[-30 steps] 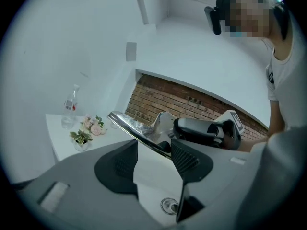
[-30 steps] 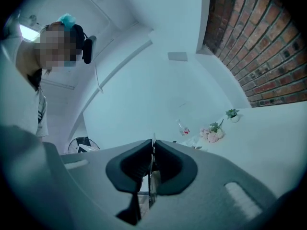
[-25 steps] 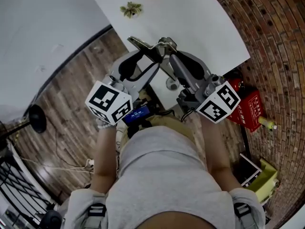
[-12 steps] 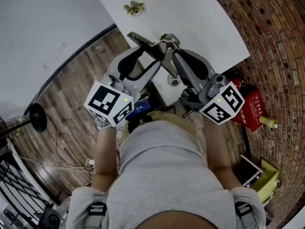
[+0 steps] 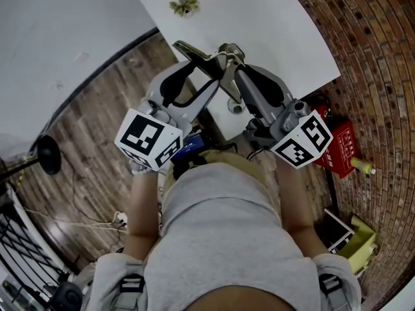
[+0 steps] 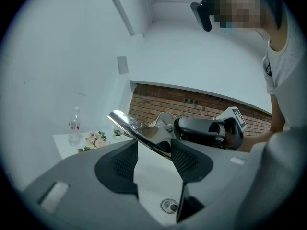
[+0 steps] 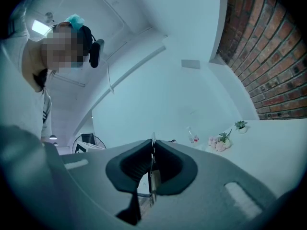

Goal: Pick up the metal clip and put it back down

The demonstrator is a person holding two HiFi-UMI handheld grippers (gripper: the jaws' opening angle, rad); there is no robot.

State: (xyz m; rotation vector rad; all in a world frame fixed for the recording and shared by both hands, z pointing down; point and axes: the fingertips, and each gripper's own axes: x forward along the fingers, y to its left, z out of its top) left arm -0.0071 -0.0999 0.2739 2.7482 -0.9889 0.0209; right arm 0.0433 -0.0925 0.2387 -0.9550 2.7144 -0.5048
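I hold the metal clip (image 6: 139, 137) above the table (image 5: 272, 31), between both tongs. The left tongs (image 6: 153, 150) grip wide across its shiny handle. The right tongs (image 7: 152, 159) pinch its thin edge, probably to steady it for lowering.

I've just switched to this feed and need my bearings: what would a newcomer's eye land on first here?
The shiny metal clip stands out first, raised above the near edge of the white table at the top of the head view. The left hand-held gripper holds it across wide-set jaws, with its bright bar running from pad to pad. The right hand-held gripper pinches a thin edge of the clip from the other side.
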